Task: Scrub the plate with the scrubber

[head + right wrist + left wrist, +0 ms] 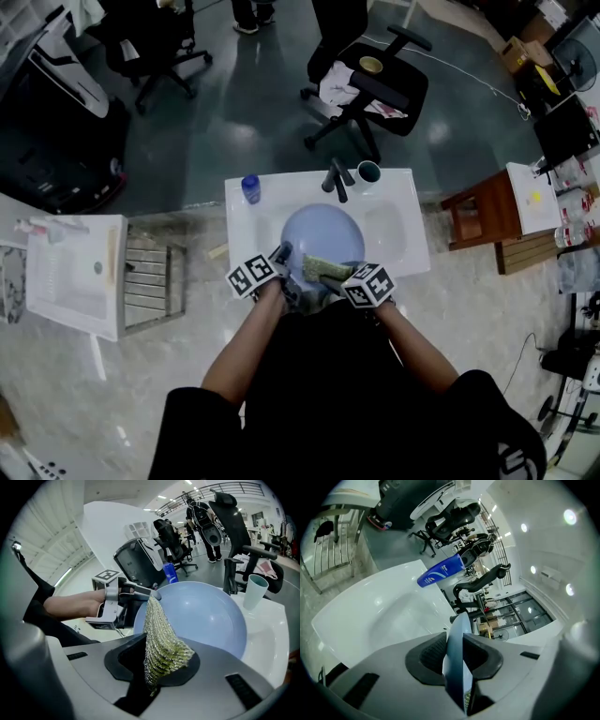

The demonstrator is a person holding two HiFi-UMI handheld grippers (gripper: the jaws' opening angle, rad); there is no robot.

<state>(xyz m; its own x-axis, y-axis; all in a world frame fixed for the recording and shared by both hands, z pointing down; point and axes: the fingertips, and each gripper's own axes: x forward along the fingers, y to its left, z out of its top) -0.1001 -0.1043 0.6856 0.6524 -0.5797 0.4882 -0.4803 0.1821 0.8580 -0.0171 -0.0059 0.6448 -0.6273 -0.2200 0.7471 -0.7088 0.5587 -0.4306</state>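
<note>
Pinching the near rim of the plate (457, 634), the left gripper (279, 253) has its jaws closed on that thin edge and holds the dish tilted up over the sink (403, 239). Just beside it, the right gripper (157, 663) is clamped on the scrubber (161, 641), a greenish mesh wad whose free tip seems to rest against the plate's rim close to the left jaws. My worry is the grip: the plate hangs from one small bite at its edge, so a hard push with the scrubber far from that bite could lever it loose and drop it into the basin. The soft mesh could also drag out of its jaws on a long stroke. Further back, a wide sweep might knock the cup (368, 172) beside the tap (336, 180); the blue bottle (250, 187) stands well clear.
</note>
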